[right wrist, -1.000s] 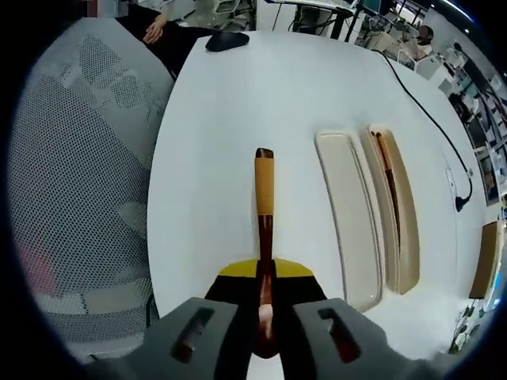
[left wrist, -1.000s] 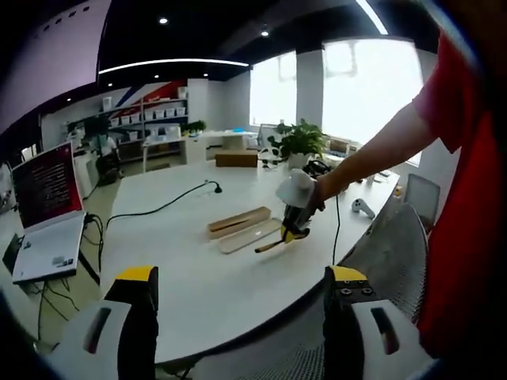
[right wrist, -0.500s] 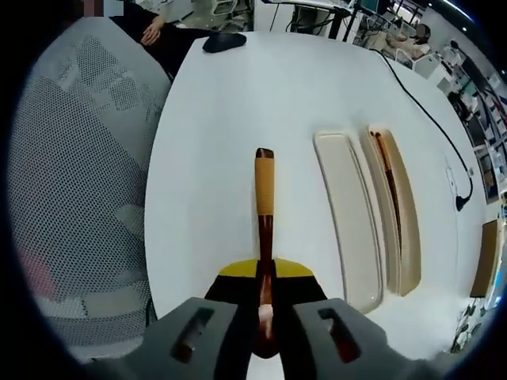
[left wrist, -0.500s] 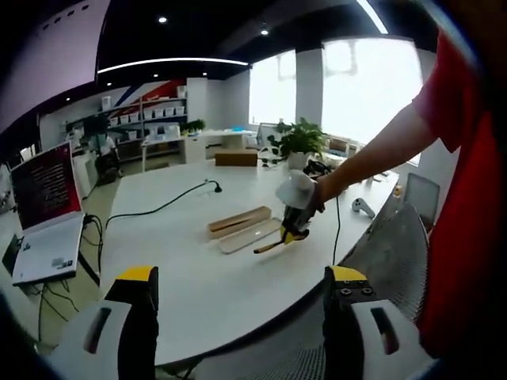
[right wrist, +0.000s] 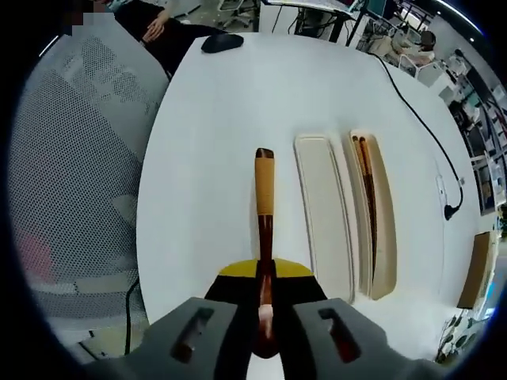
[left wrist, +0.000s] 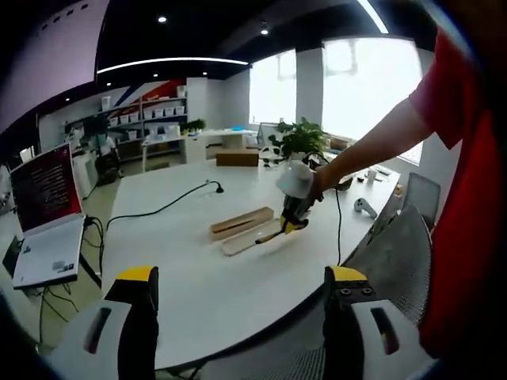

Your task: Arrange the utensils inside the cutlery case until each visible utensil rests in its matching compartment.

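Observation:
In the right gripper view my right gripper (right wrist: 264, 279) is shut on a slim wooden utensil (right wrist: 264, 198), dark brown with a yellow-orange end pointing away, held above the white table. Just to its right lie a pale empty tray (right wrist: 323, 215) and a beige case half (right wrist: 383, 229) holding dark chopsticks (right wrist: 367, 194). In the left gripper view my left gripper (left wrist: 242, 277) stands open and far back from the table, with nothing between its fingers. There the right gripper (left wrist: 295, 204), in a person's hand, hangs over the near edge of the case (left wrist: 240, 223) with the utensil (left wrist: 273, 234) in it.
A grey mesh chair (right wrist: 75, 166) stands against the table's edge. A black mouse (right wrist: 222, 41) and a black cable (right wrist: 416, 111) lie on the table (right wrist: 238, 103). A laptop (left wrist: 49, 207) sits at the left, a potted plant (left wrist: 299, 141) at the far side.
The right gripper has carried the utensil up and toward the case; the pale tray now lies closer beside the utensil. My left gripper has stayed put and open.

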`<state>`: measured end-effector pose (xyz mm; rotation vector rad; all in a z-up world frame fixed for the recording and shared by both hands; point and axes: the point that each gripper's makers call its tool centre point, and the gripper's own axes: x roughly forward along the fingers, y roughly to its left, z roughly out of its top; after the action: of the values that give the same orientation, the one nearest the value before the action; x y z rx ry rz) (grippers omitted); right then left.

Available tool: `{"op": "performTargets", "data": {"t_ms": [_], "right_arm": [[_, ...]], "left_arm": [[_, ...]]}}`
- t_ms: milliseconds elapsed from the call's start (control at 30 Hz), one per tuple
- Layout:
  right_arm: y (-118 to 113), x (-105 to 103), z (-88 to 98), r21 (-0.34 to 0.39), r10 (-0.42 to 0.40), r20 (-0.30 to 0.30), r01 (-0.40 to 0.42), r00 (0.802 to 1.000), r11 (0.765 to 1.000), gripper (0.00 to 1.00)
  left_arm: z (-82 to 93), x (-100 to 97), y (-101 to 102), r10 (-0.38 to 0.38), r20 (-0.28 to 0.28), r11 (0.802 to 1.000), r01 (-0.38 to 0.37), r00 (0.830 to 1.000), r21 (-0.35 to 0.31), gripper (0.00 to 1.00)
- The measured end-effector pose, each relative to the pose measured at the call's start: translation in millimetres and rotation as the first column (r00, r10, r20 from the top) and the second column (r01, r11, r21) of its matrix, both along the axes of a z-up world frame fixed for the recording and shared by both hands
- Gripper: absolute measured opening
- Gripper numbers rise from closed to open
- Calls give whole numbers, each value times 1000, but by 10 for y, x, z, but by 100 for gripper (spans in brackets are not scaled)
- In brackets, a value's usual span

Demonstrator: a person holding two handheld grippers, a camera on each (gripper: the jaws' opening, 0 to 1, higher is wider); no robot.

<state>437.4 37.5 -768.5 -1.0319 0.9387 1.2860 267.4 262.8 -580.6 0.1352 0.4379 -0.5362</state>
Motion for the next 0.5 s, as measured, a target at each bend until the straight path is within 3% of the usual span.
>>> {"op": "performTargets", "data": {"t_ms": [167, 500], "right_arm": [[54, 144, 115, 36, -25, 8, 24, 1000, 999, 0], [40, 344, 193, 19, 6, 11, -7, 1000, 1000, 1]], "left_arm": [[-12, 9, 12, 7, -5, 1000, -7, 1000, -2, 88], [-29, 27, 33, 21, -16, 1000, -21, 1000, 3, 88]]}}
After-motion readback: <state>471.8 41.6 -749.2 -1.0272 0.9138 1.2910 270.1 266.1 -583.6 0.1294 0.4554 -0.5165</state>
